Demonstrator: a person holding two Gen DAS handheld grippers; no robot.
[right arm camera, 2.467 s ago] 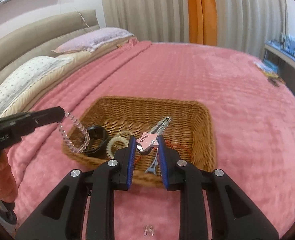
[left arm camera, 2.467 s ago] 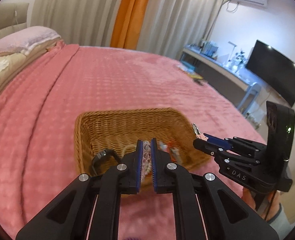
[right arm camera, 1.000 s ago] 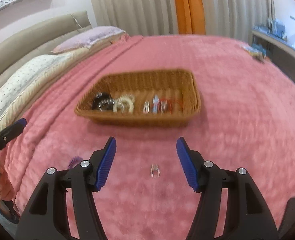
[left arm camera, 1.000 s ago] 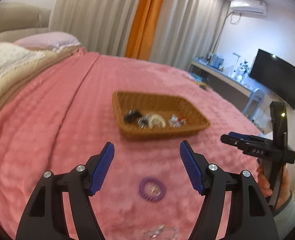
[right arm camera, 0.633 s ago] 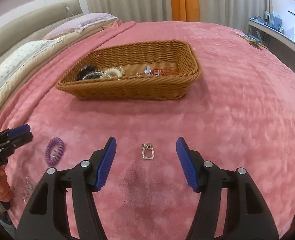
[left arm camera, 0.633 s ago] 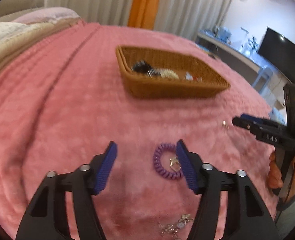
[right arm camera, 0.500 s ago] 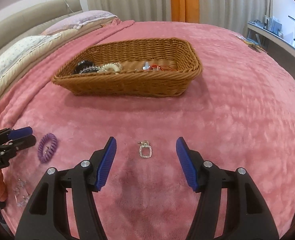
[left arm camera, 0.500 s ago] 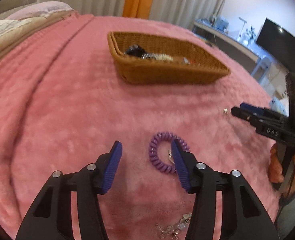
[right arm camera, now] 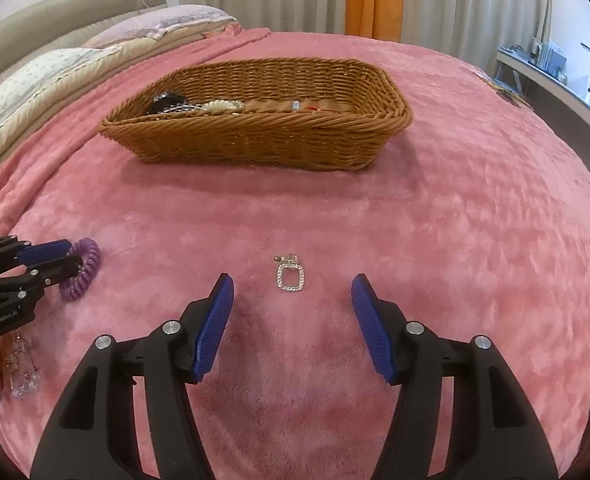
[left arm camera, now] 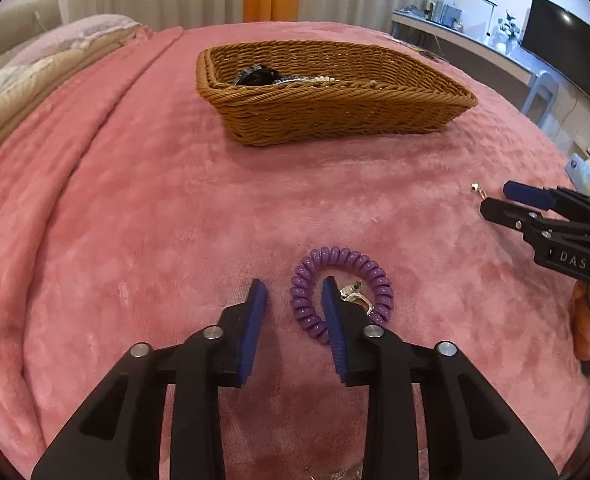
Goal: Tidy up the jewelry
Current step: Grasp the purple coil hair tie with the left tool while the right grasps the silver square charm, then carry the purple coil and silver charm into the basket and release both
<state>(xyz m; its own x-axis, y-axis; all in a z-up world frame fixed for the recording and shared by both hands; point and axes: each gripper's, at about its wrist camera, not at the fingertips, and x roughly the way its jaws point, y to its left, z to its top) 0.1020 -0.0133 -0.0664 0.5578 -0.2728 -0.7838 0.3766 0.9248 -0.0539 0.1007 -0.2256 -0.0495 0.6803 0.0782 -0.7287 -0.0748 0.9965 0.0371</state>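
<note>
My left claw [left arm camera: 293, 300] sits low in the left wrist frame, partly open, its right pad inside the purple coil band [left arm camera: 341, 290] and its left pad outside on the blanket, so one side of the coil lies between the pads; nothing is gripped yet. A small silver clasp [left arm camera: 355, 294] rests inside the ring just right of that pad. To do this well, I judge I should press down into the plush bed [left arm camera: 135, 220] a little, then squeeze on the coil wall alone, keeping the clasp out of the pinch so it does not skid away. My right claw [right arm camera: 291, 304] is wide open and empty, low centre in its own view, with the square pendant [right arm camera: 290, 276] lying on the blanket just ahead between the pads; it needs a flat, low approach since the piece is thin. The basket [right arm camera: 255, 144], already holding several pieces, stands in the upper middle of both frames, well apart from both claws.
</note>
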